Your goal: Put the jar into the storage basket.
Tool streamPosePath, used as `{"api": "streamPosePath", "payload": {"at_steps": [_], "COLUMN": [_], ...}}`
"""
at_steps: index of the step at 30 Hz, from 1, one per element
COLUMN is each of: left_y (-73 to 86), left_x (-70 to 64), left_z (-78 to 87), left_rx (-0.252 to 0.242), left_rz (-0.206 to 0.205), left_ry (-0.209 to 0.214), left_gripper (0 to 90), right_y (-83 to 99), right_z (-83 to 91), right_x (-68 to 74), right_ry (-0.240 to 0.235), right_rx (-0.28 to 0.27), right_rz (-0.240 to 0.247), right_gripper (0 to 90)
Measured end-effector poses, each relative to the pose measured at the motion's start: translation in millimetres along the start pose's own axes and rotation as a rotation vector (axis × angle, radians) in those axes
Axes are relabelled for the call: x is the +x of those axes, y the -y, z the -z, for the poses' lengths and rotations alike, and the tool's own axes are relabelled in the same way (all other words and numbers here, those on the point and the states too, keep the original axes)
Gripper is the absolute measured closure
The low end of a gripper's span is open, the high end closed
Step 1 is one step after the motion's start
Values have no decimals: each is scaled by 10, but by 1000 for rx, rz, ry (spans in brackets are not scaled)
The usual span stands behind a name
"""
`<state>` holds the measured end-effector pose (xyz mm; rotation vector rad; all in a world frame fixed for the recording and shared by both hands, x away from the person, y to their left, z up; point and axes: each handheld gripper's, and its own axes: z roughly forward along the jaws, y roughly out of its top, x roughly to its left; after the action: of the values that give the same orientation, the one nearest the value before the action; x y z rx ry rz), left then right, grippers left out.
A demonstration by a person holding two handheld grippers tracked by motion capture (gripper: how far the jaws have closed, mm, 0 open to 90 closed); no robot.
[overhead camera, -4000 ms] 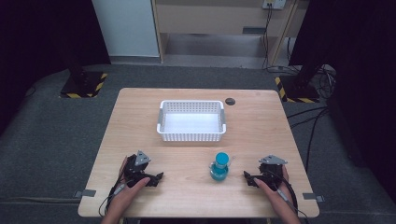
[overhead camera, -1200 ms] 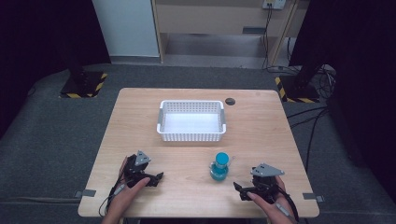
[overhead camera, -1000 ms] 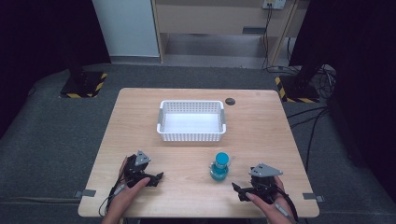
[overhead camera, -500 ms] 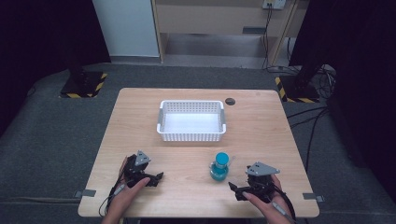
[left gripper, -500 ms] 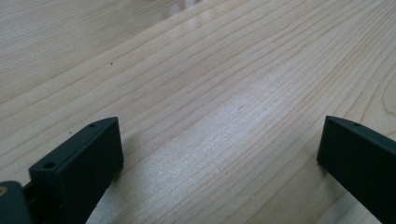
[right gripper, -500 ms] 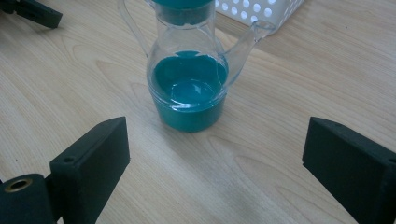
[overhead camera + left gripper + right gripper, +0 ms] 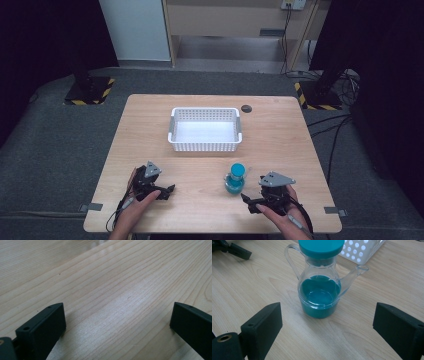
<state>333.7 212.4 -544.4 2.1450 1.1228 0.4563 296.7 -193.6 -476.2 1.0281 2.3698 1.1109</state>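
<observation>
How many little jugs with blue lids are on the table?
1. The little jug stands upright on the table, in front of the white basket and just ahead of the open right gripper. Nothing seems hidden; the basket looks empty.

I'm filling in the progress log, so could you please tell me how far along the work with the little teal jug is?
Nothing looks done: the teal-lidded jug stands upright on the table, ungripped. In hand: the right hand-held gripper faces it, jaws wide open, not touching. The left hand-held gripper rests open over bare wood. Left, probably: gripping the jug and moving it, perhaps into the white basket, which holds nothing.
</observation>
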Motion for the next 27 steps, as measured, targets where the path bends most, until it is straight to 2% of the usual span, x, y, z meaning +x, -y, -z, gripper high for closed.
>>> {"api": "streamPosePath", "payload": {"at_steps": [27], "left_y": [0], "left_x": [0], "left_z": [0], "left_rx": [0], "left_rz": [0], "left_ry": [0], "left_gripper": [0], "right_y": [-290], "right_z": [-99], "right_x": [64], "right_ry": [-34], "right_rx": [-26], "right_rz": [17], "right_gripper": [141]}}
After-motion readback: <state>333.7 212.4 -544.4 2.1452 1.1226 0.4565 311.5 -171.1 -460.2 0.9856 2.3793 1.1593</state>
